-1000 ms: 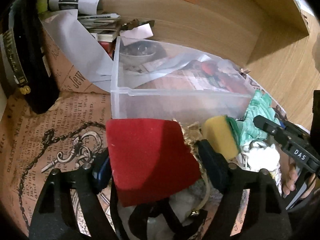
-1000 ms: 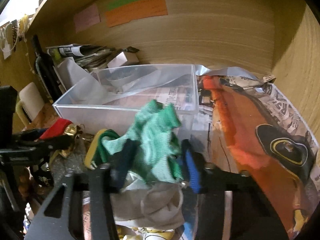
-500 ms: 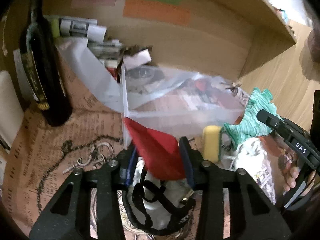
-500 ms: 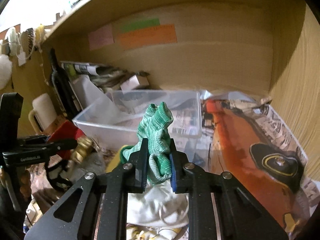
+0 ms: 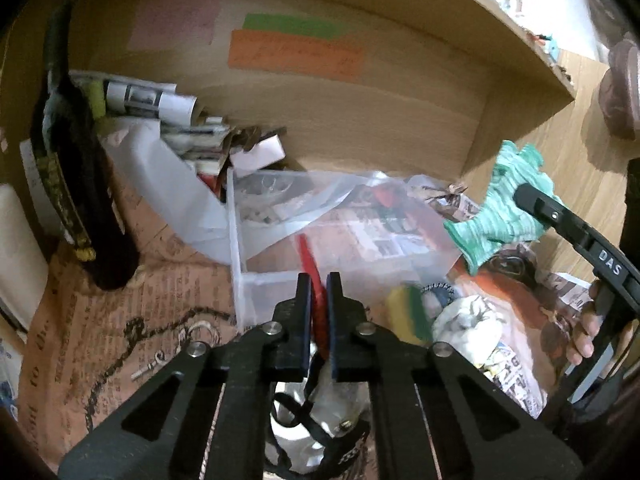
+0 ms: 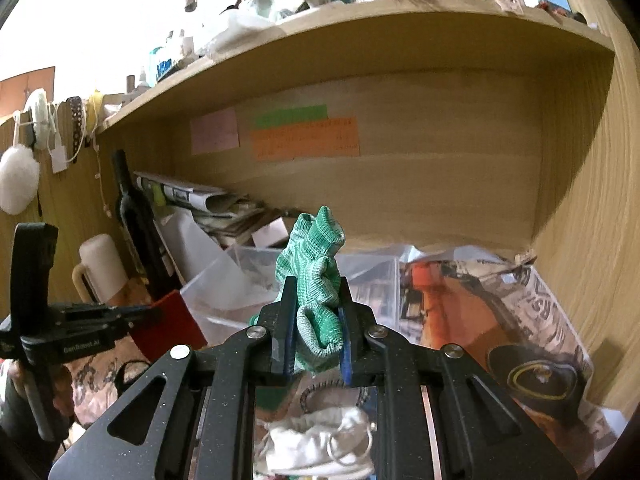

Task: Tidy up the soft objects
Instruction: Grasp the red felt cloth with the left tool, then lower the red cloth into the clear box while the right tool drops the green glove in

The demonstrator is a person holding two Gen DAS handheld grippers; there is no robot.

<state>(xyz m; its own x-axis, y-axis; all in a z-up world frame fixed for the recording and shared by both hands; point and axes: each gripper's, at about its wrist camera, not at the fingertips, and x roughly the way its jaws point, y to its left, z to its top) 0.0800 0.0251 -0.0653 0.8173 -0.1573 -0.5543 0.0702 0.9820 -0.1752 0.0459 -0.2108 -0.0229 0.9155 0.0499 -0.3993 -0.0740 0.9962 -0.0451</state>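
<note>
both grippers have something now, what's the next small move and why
Probably carry the left gripper forward over the clear plastic bin and release there. It is shut on the red cloth, lifted just short of the bin's near wall. The right gripper is shut on the green knit cloth, also raised, so it can follow.

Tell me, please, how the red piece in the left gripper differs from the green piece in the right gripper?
The red piece is flat and smooth, a thin sheet; the green knit piece is ribbed and crumpled into a bunch. The left gripper shuts nearly flat on the red; the right gripper stays wider round the green. Both are held off the pile.
</note>
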